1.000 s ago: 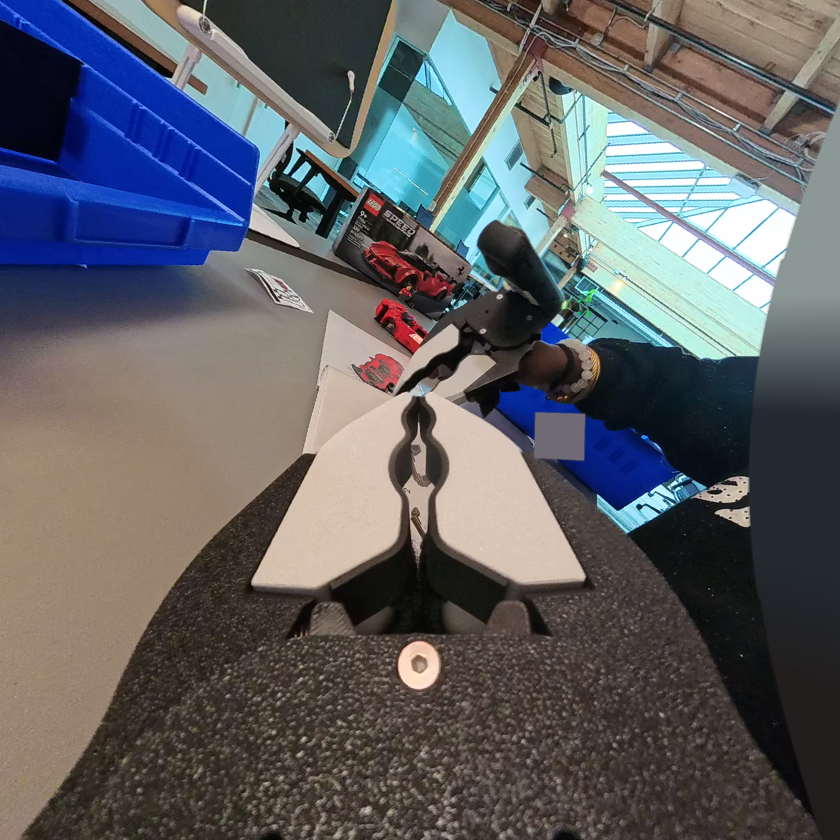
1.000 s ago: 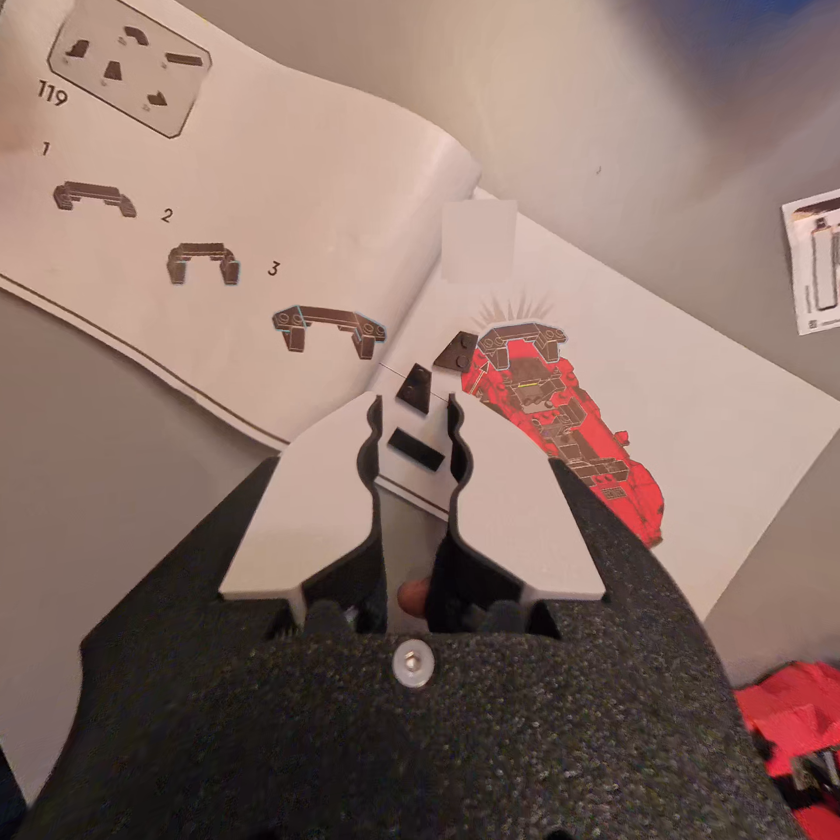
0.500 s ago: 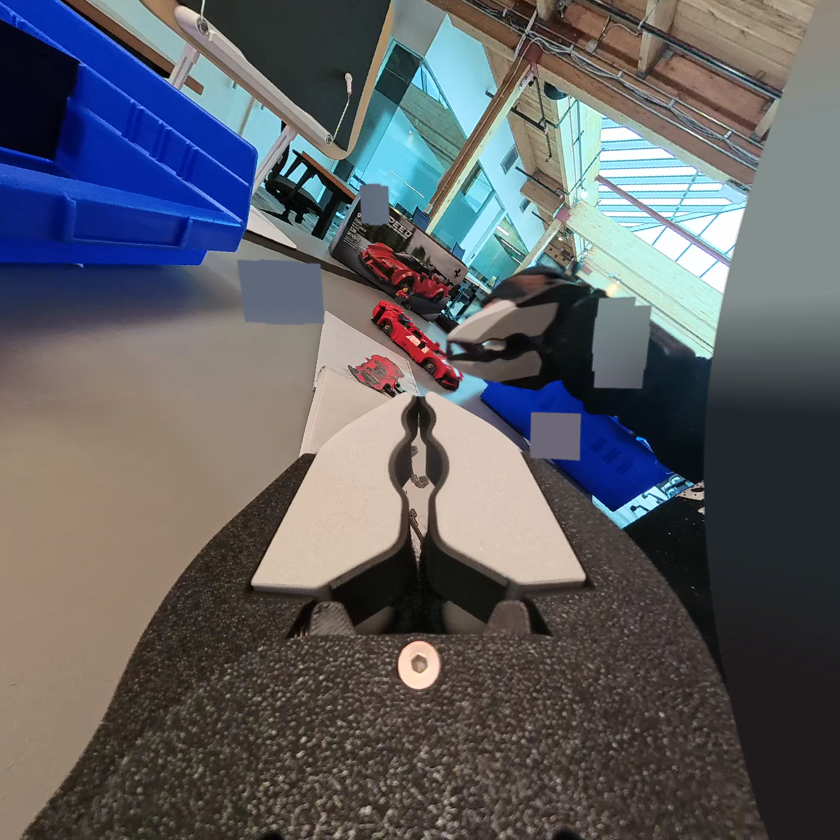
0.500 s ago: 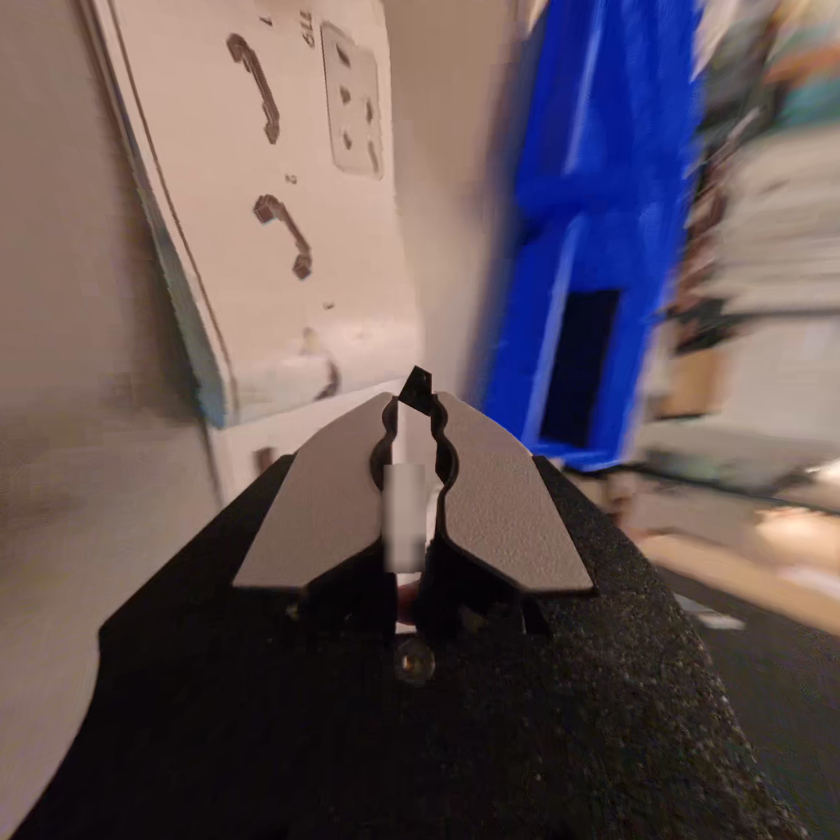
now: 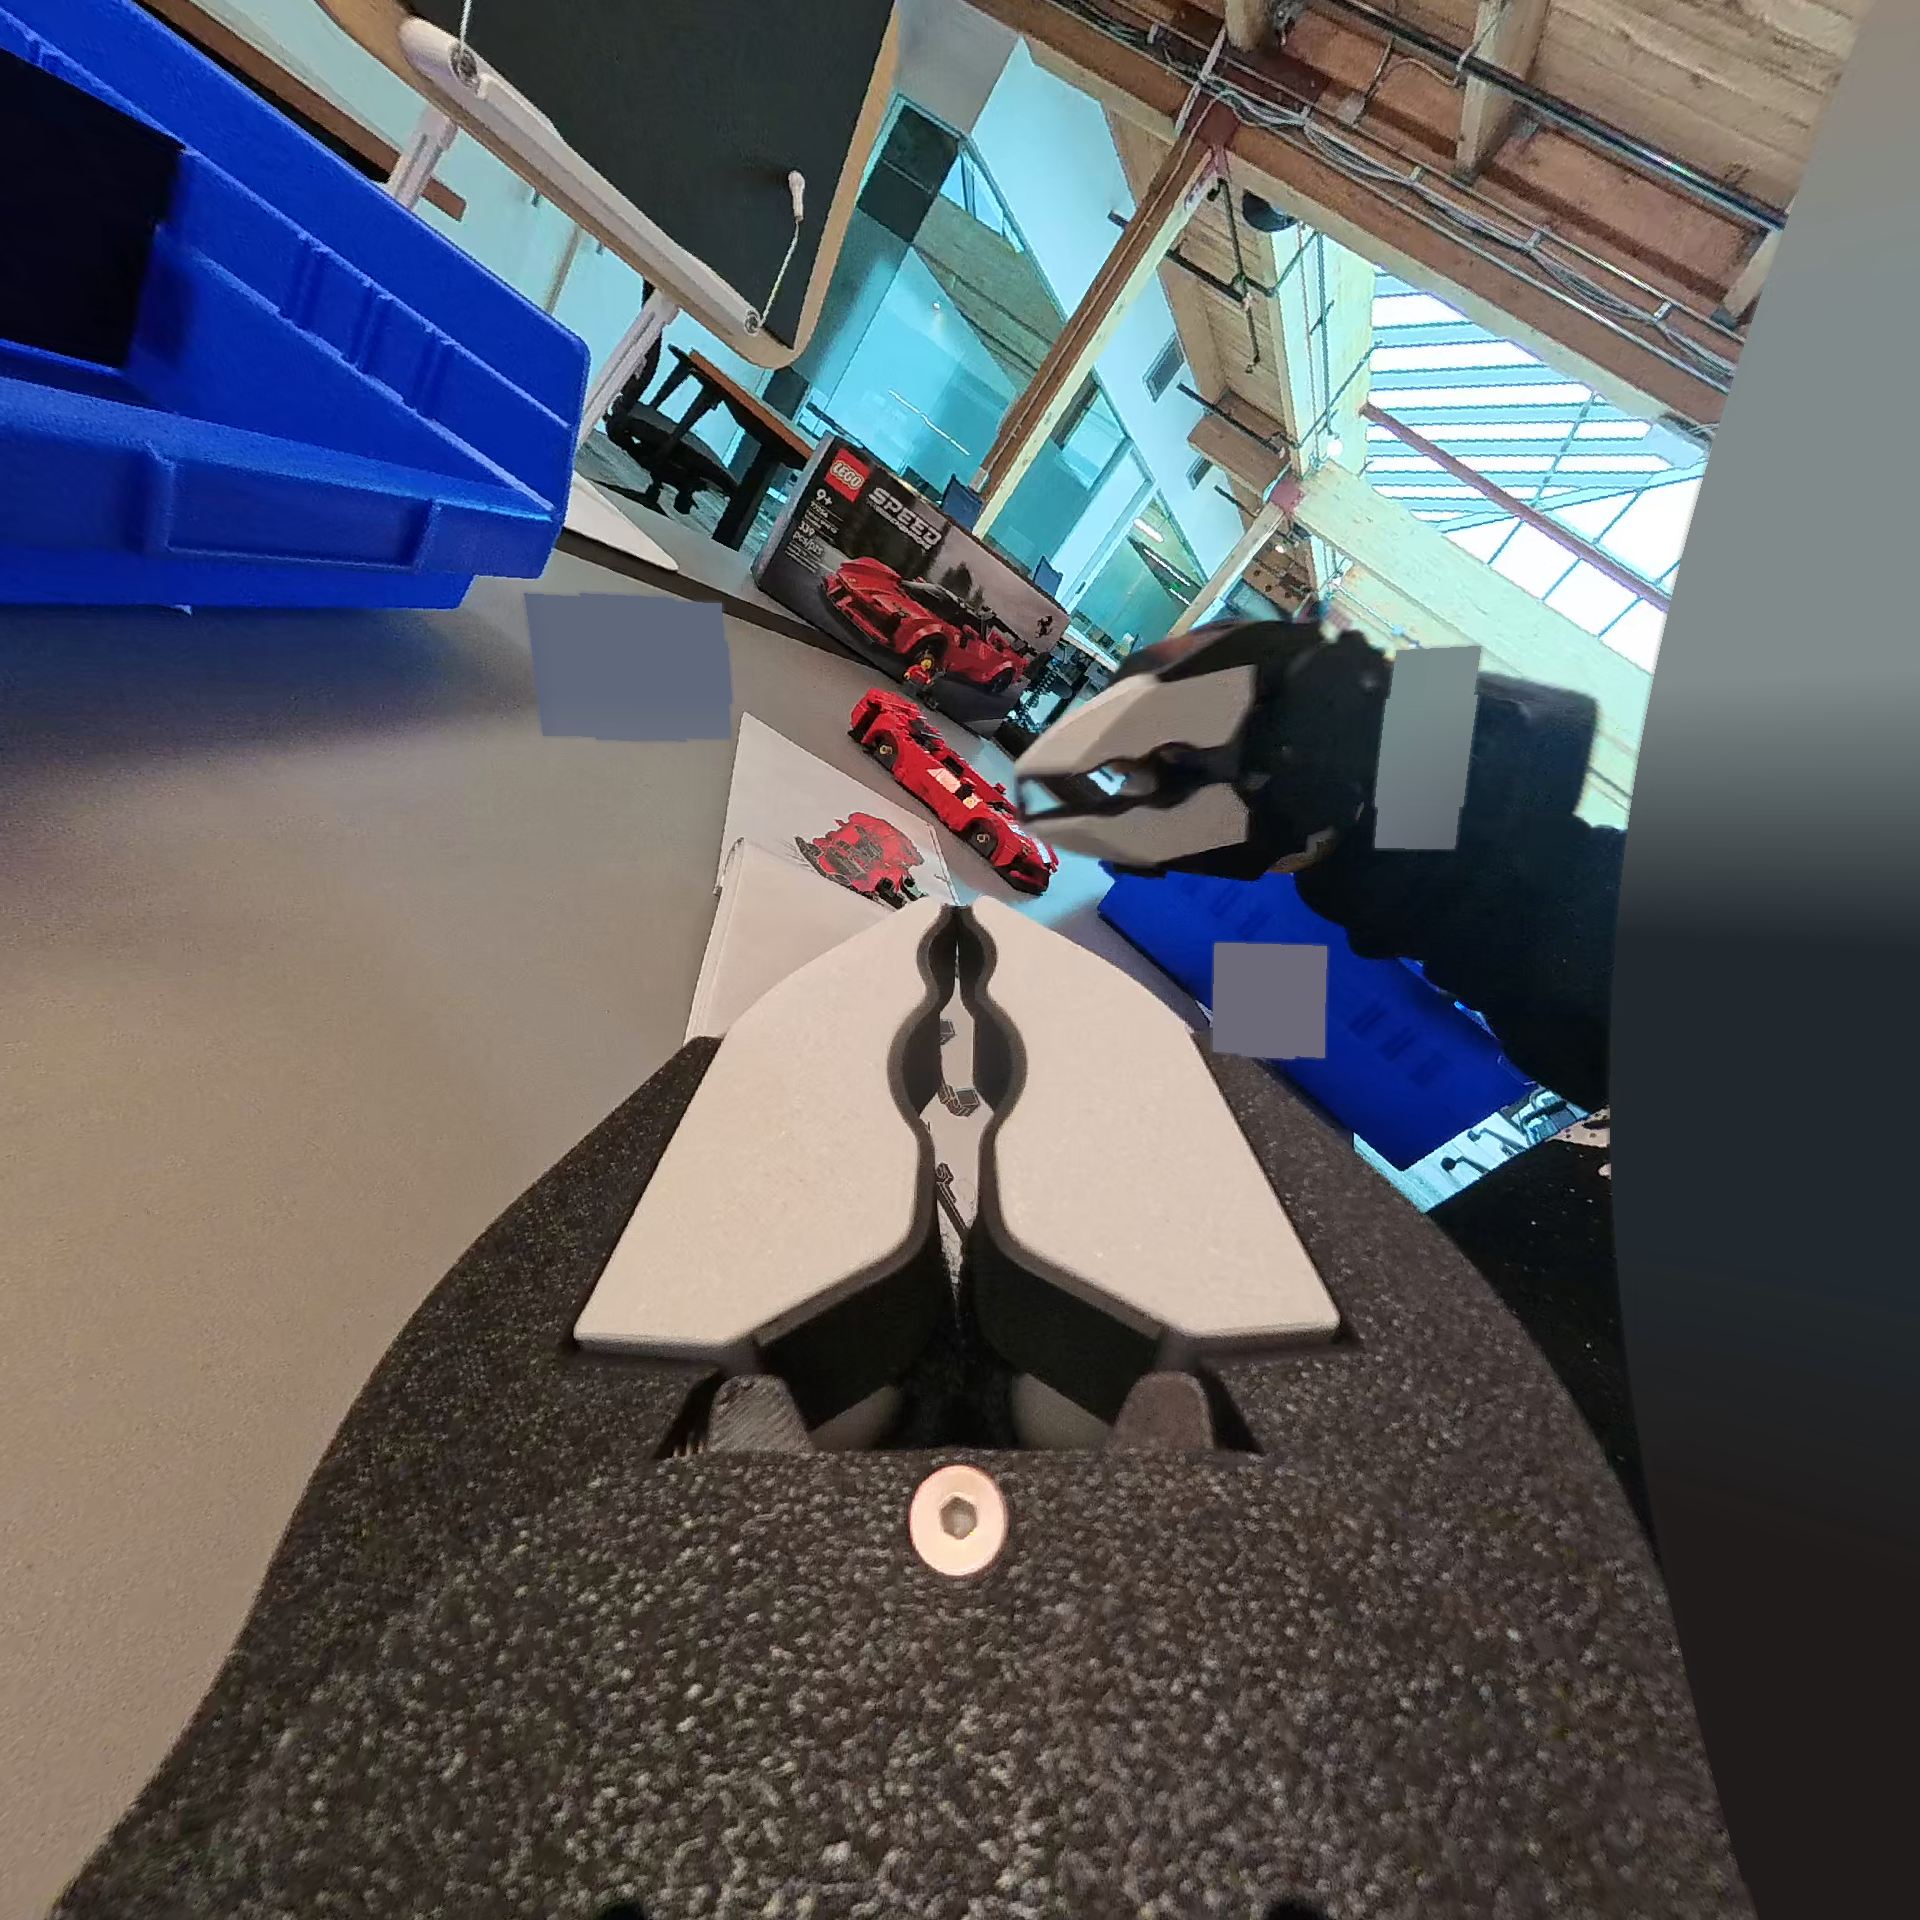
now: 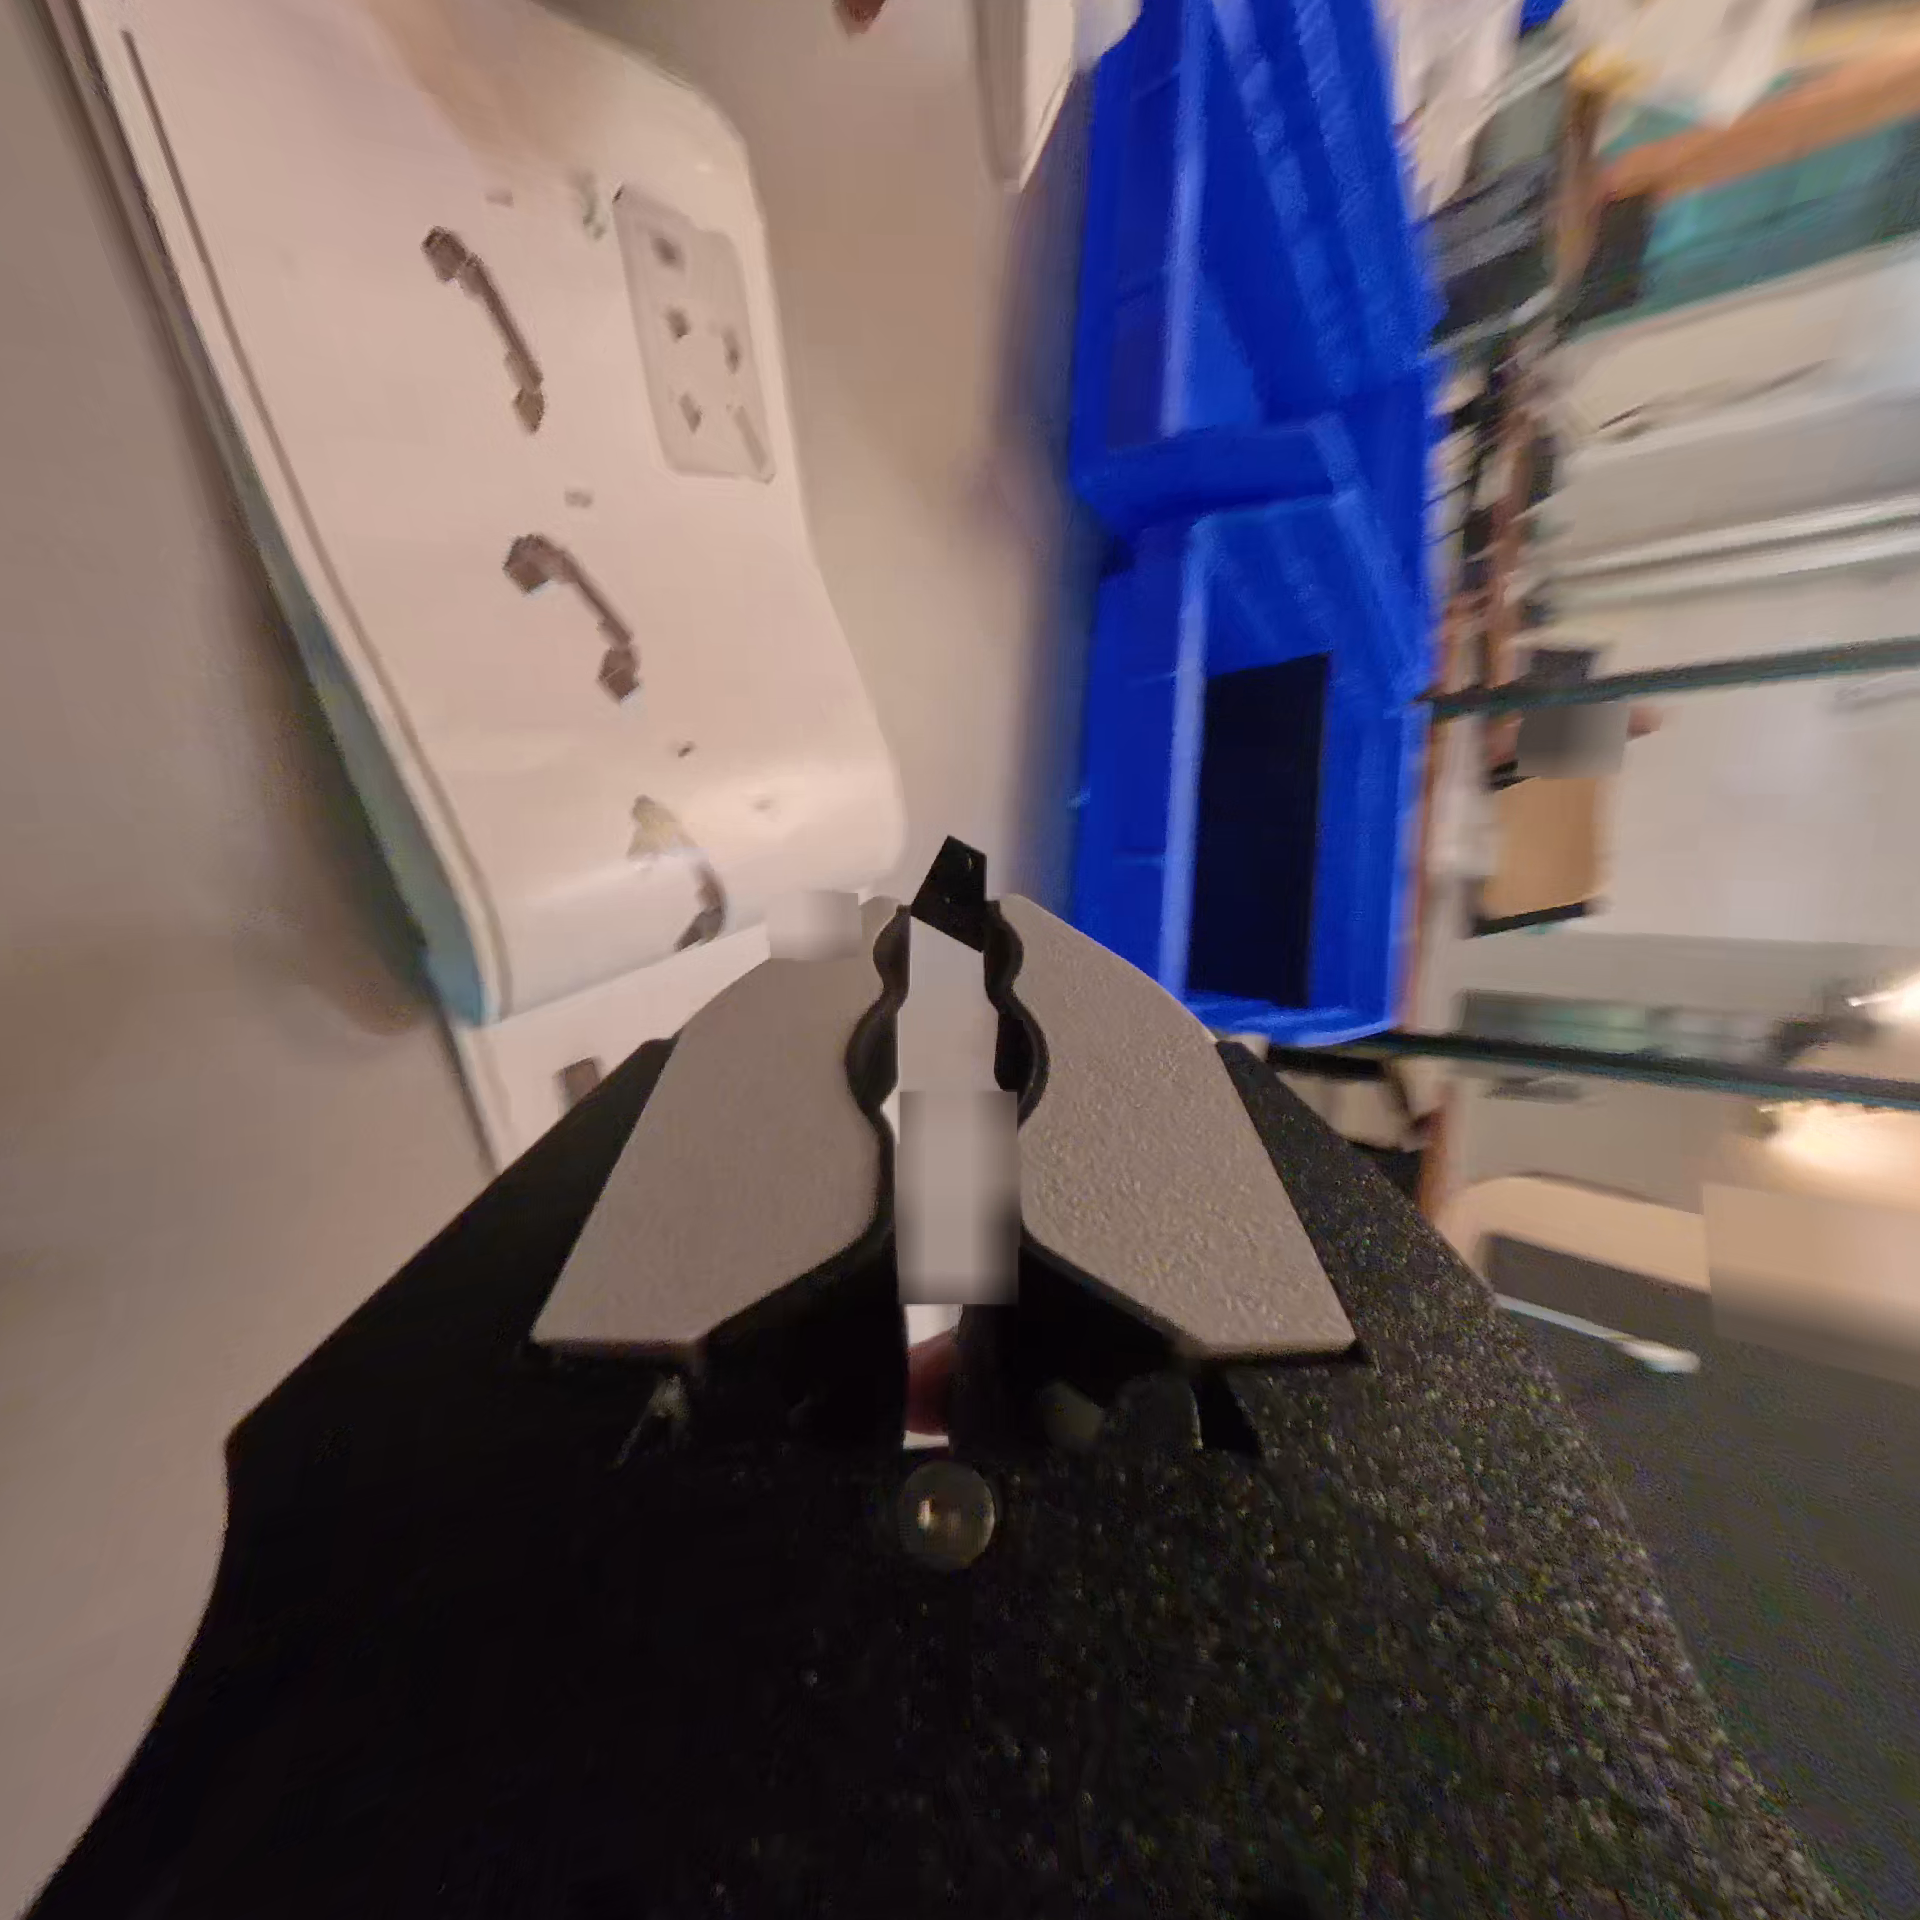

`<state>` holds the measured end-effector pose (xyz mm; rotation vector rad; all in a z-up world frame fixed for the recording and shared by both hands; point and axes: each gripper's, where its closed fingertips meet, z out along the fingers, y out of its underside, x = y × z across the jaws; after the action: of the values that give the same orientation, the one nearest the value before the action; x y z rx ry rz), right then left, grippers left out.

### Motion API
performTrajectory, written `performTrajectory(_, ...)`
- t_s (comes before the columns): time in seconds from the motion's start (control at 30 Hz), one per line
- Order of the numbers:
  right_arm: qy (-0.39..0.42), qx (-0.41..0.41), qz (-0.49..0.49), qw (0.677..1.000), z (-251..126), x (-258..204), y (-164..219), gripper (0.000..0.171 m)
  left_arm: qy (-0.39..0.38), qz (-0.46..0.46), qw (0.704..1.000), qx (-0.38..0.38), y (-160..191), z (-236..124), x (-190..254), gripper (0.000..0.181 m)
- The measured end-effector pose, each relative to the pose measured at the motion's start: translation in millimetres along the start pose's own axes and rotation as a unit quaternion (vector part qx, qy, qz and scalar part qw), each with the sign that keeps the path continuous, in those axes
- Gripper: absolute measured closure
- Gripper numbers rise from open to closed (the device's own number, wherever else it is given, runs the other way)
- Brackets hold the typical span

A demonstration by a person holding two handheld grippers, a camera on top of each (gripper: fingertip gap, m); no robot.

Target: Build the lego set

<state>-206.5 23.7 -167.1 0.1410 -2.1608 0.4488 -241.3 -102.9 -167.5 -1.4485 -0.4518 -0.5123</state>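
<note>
My left gripper is shut and empty, low over the grey table, its tips at the near edge of the open instruction booklet. My right gripper is shut on a small black wedge plate that sticks out past its tips. It is lifted and rolled on its side above the booklet. In the left wrist view the right gripper hangs in the air to the right, just over the front of the red lego car.
A blue bin stands at the left of the table and shows in the right wrist view too. A second blue bin sits at the right under the right arm. The lego set box stands behind the car.
My right gripper closed on the black wedge plate that lay on the booklet, lifted it and rolled sideways. It now hangs higher and farther right. My left gripper stayed put.
</note>
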Motion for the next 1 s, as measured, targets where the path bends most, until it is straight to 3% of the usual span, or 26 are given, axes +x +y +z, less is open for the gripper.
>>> performTrajectory(0.07,-0.113,-0.079,0.117,0.984,13,-27,26,0.158,0.0,0.0,1.0,0.0,0,0,0,0.181)
performTrajectory(0.13,-0.217,-0.124,0.246,0.937,20,-58,42,0.158,0.0,0.001,1.0,-0.002,0,0,0,0.181)
performTrajectory(0.2,-0.263,-0.128,0.284,0.913,24,-72,48,0.158,0.0,0.001,1.0,0.0,0,-1,0,0.181)
performTrajectory(0.73,-0.26,-0.123,0.279,0.916,27,-59,52,0.149,0.002,-0.002,1.0,-0.001,0,0,1,0.181)
performTrajectory(0.87,-0.206,-0.078,0.347,0.912,19,-30,36,0.145,0.0,-0.001,1.0,-0.002,0,0,0,0.181)
performTrajectory(1.0,-0.134,0.039,0.42,0.897,0,14,2,0.141,-0.001,0.0,1.0,-0.002,0,0,0,0.181)
